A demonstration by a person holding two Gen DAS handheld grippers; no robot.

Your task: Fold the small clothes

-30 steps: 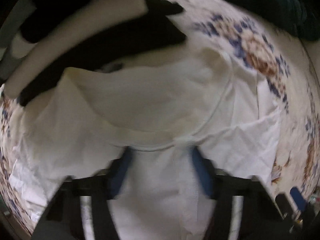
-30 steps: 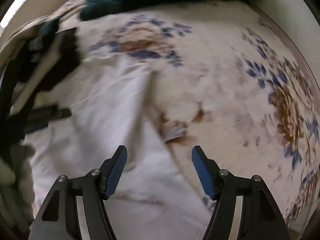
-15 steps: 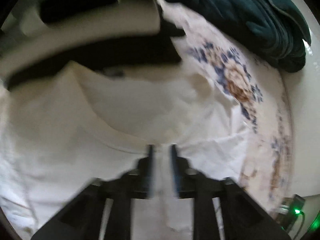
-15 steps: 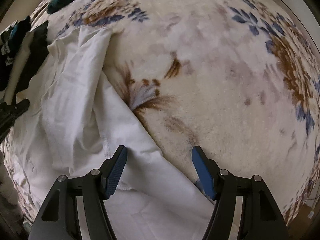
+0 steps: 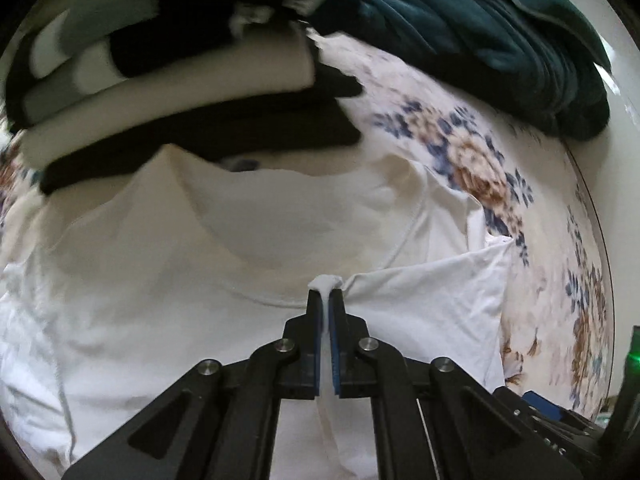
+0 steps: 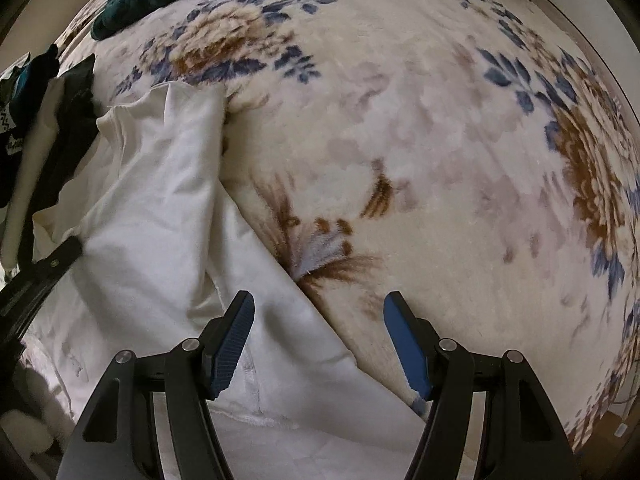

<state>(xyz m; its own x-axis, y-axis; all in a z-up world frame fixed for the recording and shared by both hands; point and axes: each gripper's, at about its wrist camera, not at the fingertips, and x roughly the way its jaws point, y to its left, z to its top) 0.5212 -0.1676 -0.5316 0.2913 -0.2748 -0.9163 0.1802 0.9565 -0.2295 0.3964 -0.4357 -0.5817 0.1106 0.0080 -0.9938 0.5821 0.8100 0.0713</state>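
White shirt (image 5: pixel 248 240) lies flat on the floral blanket (image 6: pixel 440 140). Our left hand-held gripper (image 5: pixel 329 292) pinches its neckline; right hand-held gripper (image 6: pixel 318 340) hangs spread over the side edge. Thin, limp cotton; we grip hems.

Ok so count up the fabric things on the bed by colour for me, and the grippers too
White shirt: 1, pinched in the left gripper
Teal blanket: 1
Stack of folded dark and cream clothes: 1, too blurred to count its layers
Floral bedcover: 1
Grippers: 2, the right gripper held open
Total: 6
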